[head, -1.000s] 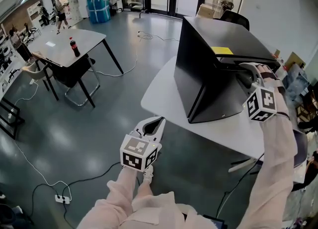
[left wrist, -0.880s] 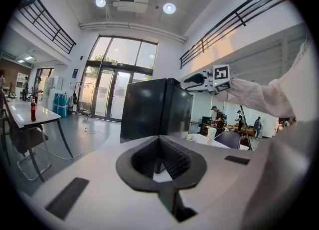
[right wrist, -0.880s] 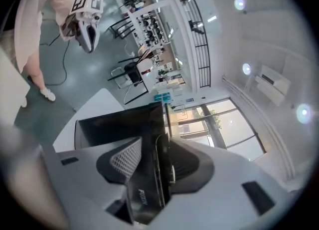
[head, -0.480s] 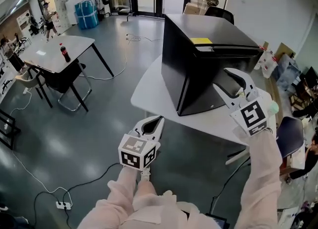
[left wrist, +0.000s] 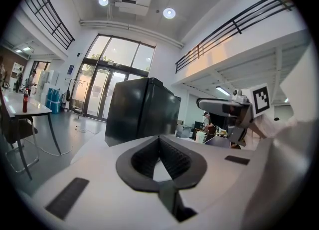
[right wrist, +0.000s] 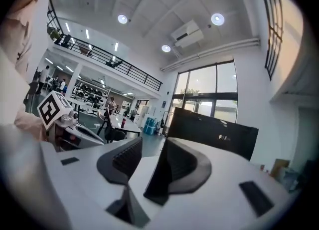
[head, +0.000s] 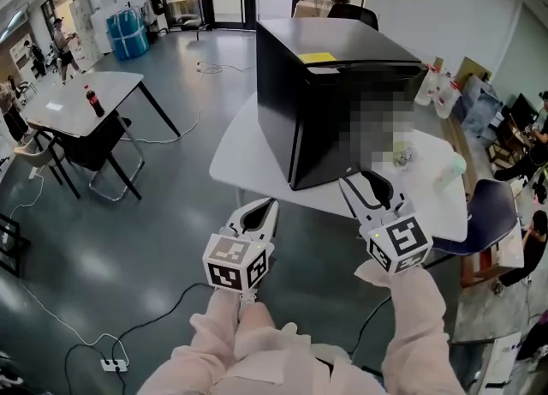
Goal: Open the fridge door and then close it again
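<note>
Pulled back from the closed fridge (head: 317,110) on the far table (head: 235,158), my right gripper (head: 364,184) is empty, jaws spread but closing, left gripper (head: 264,210) pressed together; I reckon the door seal-stiff, best taken at its right edge.

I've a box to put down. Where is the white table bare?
Bare: on the white table, the left strip beside the fridge and the near edge in front of it. Crowded: right of the fridge, with bottles and small items.
</note>
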Available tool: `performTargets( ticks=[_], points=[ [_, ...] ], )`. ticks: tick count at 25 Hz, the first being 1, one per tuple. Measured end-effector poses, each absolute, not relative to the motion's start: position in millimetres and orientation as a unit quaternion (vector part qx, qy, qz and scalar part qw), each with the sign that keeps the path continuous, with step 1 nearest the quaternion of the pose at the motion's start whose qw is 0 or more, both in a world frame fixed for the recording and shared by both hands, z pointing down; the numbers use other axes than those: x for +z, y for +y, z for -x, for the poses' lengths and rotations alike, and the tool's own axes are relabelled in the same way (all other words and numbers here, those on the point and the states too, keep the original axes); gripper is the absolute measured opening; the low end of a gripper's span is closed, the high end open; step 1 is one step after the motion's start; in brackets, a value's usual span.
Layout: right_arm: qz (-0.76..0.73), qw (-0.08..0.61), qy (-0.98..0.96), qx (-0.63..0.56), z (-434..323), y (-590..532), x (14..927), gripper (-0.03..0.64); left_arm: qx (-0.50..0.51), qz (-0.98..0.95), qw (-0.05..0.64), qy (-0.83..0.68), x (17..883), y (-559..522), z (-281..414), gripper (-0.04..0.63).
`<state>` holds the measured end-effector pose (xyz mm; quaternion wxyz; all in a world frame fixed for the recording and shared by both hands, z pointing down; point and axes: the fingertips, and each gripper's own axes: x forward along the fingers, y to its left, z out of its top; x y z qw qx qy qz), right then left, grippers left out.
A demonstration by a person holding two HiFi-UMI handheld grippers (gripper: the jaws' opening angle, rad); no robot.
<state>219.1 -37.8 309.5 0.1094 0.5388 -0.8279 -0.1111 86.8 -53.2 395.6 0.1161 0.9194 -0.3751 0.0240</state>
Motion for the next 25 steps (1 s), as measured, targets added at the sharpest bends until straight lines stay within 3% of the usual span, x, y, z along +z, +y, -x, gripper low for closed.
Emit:
performTargets(
  ticks=[7, 13, 25],
  points=[
    [-0.562, 0.021, -0.827, -0.011, -208, 1, 349, 0.083, 0.016, -0.921, 0.114, -0.372, 406, -33, -87, 0.011],
    [-0.591, 0.014, -0.806, 0.041, -212, 19, 388, 0.018, -0.003, -0.922, 0.106, -0.373, 409, -18, -74, 0.011],
    [-0.602, -0.002, -0.797, 0.060, -203, 24, 409, 0.008, 0.015, -0.922, 0.106, -0.373, 423, -6, -70, 0.011]
  ],
)
